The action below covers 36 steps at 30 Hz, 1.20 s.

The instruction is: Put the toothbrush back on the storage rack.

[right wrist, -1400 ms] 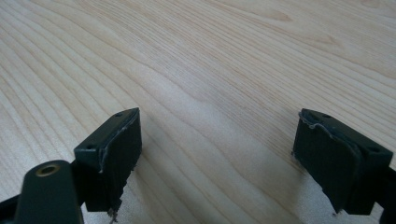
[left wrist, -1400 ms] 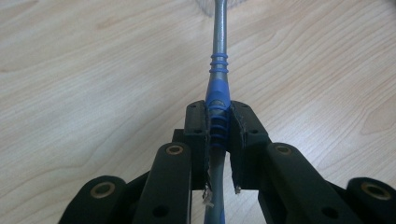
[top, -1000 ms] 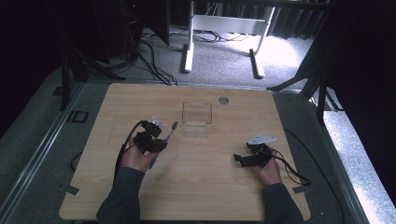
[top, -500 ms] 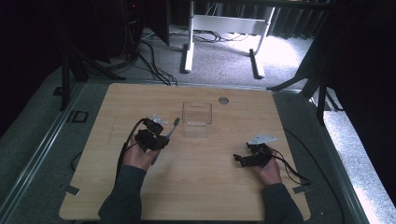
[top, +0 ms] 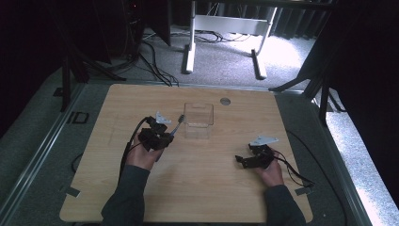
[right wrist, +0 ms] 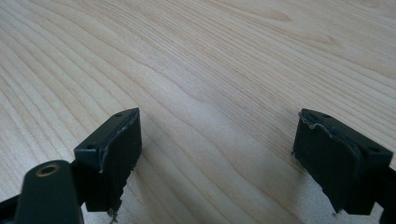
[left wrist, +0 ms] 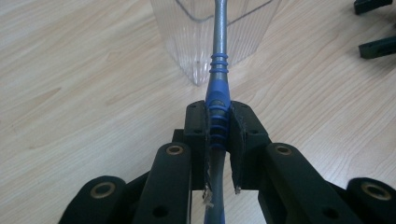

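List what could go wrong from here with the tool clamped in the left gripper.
1. The left gripper pinches the blue-handled tool on its narrow ribbed grip, with a long shaft ahead; it might pivot or slip between the pads.
2. The shaft points at the clear plastic container, which looks light and stands free; a nudge on its wall could tip or push it.
3. The right gripper is open over bare table, away from the container, so nothing steadies it.

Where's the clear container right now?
In the high view the clear container stands on the table's far middle, just right of the left gripper, whose blue-handled tool points at it.
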Tool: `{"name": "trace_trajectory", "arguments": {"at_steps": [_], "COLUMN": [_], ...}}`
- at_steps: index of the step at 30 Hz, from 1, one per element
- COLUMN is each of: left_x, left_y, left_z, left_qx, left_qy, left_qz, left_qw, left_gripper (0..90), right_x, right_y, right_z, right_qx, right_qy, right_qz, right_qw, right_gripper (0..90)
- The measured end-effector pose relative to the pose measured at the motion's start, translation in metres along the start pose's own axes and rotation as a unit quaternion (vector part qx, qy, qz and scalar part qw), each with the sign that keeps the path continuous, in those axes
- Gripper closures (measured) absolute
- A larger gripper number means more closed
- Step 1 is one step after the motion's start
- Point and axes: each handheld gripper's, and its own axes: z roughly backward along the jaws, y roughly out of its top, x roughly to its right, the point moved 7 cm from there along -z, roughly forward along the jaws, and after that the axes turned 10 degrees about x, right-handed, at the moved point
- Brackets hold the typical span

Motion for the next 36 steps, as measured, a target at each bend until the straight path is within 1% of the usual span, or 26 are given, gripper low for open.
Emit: {"name": "trace_trajectory", "arguments": {"at_steps": [3, 5, 7, 8, 16, 19, 22, 24, 27, 29, 36], "left_x": [0.001, 0.001, 0.002, 0.002, 0.002, 0.003, 0.003, 0.004, 0.004, 0.004, 0.006], "left_y": [0.002, 0.003, 0.006, 0.006, 0.009, 0.011, 0.014, 0.016, 0.017, 0.018, 0.022], "left_z": [0.000, 0.001, 0.002, 0.002, -0.001, 0.000, 0.002, 0.003, 0.003, 0.003, 0.003], "left_qx": [0.005, 0.012, 0.025, 0.026, 0.039, 0.053, 0.069, 0.078, 0.085, 0.088, 0.105], "left_qy": [0.000, 0.002, 0.001, 0.003, 0.006, 0.011, 0.015, 0.018, 0.017, 0.020, 0.017], "left_qz": [-0.004, -0.011, -0.020, -0.023, -0.029, -0.034, -0.041, -0.043, -0.049, -0.049, -0.053], "left_qw": [1.0000, 0.9999, 0.9995, 0.9994, 0.9988, 0.9980, 0.9967, 0.9959, 0.9950, 0.9947, 0.9929], "left_gripper": [78.9, 78.9, 78.9, 78.9, 78.9, 78.9, 78.9, 78.9, 78.9, 78.9, 78.9], "right_x": [0.000, 0.000, 0.000, 0.000, 0.000, 0.000, 0.000, 0.000, 0.000, 0.000, 0.000], "right_y": [0.000, 0.000, 0.000, 0.000, 0.000, 0.000, 0.000, 0.000, 0.000, 0.000, 0.000], "right_z": [0.000, 0.000, 0.000, 0.000, 0.000, 0.000, 0.000, 0.000, 0.000, 0.000, 0.000], "right_qx": [0.000, 0.000, 0.000, 0.000, 0.000, 0.000, 0.000, 0.000, 0.000, 0.000, -0.001], "right_qy": [0.000, 0.000, 0.000, 0.000, 0.000, 0.000, 0.000, 0.000, 0.000, 0.000, 0.000], "right_qz": [0.001, 0.000, 0.000, 0.000, -0.001, -0.001, -0.001, -0.001, 0.000, 0.000, 0.000], "right_qw": [1.0000, 1.0000, 1.0000, 1.0000, 1.0000, 1.0000, 1.0000, 1.0000, 1.0000, 1.0000, 1.0000], "right_gripper": [15.1, 15.1, 15.1, 15.1, 15.1, 15.1, 15.1, 15.1, 15.1, 15.1, 15.1]}}
